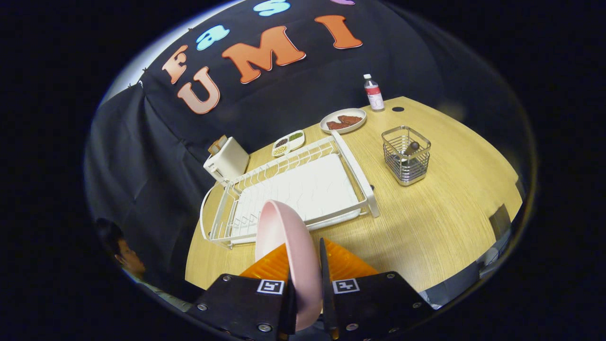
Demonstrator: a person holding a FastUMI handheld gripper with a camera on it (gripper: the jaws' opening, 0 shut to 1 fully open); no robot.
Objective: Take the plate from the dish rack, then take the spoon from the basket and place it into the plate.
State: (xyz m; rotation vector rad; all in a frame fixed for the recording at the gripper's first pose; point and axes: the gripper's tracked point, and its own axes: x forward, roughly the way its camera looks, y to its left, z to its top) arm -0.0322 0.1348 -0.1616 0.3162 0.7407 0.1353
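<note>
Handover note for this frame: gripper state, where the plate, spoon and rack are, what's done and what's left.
Gripper: shut on the pink plate, held on edge between the two fingers, lifted above the table.
Dish rack: white, beyond the fingers, no plate left in it.
Wire basket: beyond the rack and to its right, with the spoon standing in it, handle up.
Done: plate taken out of the rack.
Left: set the plate flat on bare table, probably between rack and basket, release it, then lift the spoon from the basket and lay it in the plate.
</note>
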